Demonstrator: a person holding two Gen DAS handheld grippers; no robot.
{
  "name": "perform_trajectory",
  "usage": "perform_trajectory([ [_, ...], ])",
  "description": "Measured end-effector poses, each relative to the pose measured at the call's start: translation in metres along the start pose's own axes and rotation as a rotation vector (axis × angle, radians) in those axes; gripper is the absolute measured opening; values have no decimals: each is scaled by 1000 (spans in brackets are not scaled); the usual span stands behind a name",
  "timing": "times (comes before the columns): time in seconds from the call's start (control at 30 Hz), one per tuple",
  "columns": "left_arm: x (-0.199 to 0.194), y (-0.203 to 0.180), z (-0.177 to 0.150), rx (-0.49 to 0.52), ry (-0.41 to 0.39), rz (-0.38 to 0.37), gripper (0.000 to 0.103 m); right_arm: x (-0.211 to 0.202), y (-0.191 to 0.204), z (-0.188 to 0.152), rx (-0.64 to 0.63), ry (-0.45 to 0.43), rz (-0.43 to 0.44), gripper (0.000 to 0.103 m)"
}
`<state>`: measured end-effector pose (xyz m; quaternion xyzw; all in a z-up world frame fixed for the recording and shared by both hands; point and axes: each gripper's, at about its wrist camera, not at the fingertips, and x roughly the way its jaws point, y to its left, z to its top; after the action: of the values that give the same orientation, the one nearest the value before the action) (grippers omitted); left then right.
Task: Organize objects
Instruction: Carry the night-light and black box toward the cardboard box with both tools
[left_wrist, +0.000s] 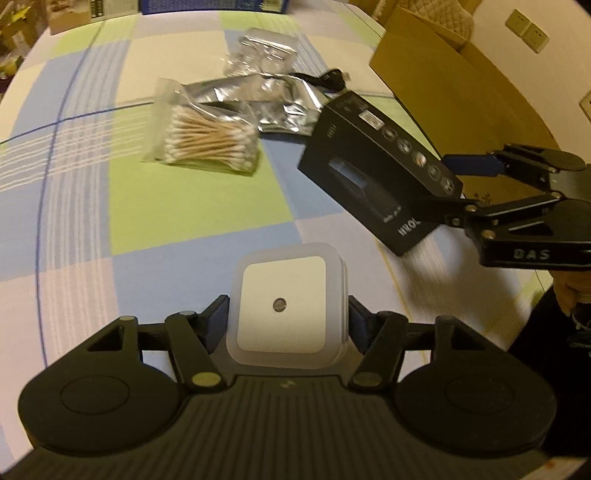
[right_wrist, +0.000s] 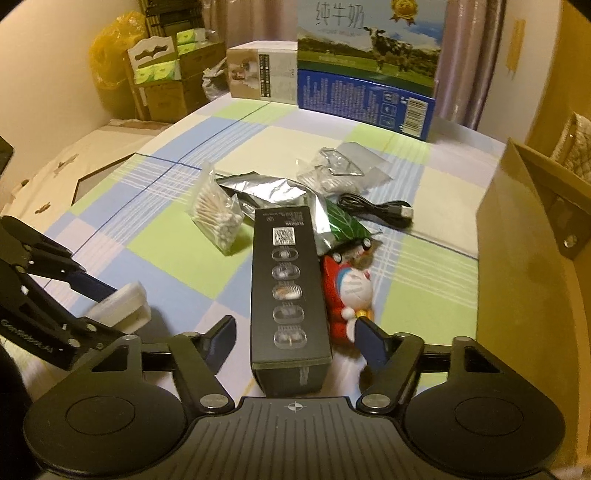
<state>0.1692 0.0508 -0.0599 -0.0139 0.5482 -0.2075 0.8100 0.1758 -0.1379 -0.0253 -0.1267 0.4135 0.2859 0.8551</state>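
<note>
My left gripper (left_wrist: 286, 317) is shut on a white square night light (left_wrist: 286, 308) and holds it above the checked cloth; it also shows in the right wrist view (right_wrist: 120, 306). My right gripper (right_wrist: 293, 338) stands around a long black box (right_wrist: 290, 288), its blue fingers (right_wrist: 221, 341) wide of the box sides with gaps. In the left wrist view the black box (left_wrist: 376, 173) hangs tilted at the right gripper (left_wrist: 458, 184). A bag of cotton swabs (left_wrist: 208, 138), silver foil pouches (left_wrist: 266, 99), a black cable (right_wrist: 376, 208) and a red Doraemon toy (right_wrist: 349, 291) lie on the cloth.
A tall open cardboard box (right_wrist: 524, 266) stands at the right. A milk carton box (right_wrist: 369, 62) and a smaller box (right_wrist: 262, 74) stand at the far edge. A clear plastic bag (right_wrist: 338, 166) lies behind the pouches. Stacked cartons sit beyond the left side.
</note>
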Motion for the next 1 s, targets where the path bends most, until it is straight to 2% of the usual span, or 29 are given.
perform_trajectory([
  [0.13,-2,4,4,-21,-20,22,61,15,0,9,-12,25,17,54],
  [0.37,-2,2,8,-25,-32,44,61,40,3,19,-50,99,13,43],
  [0.6,-2,1,10,-37,-37,58,61,48,5,21,-65,139,0,41],
  [1.0,-8,-14,13,-9,-45,68,61,14,13,18,-60,96,-2,41],
])
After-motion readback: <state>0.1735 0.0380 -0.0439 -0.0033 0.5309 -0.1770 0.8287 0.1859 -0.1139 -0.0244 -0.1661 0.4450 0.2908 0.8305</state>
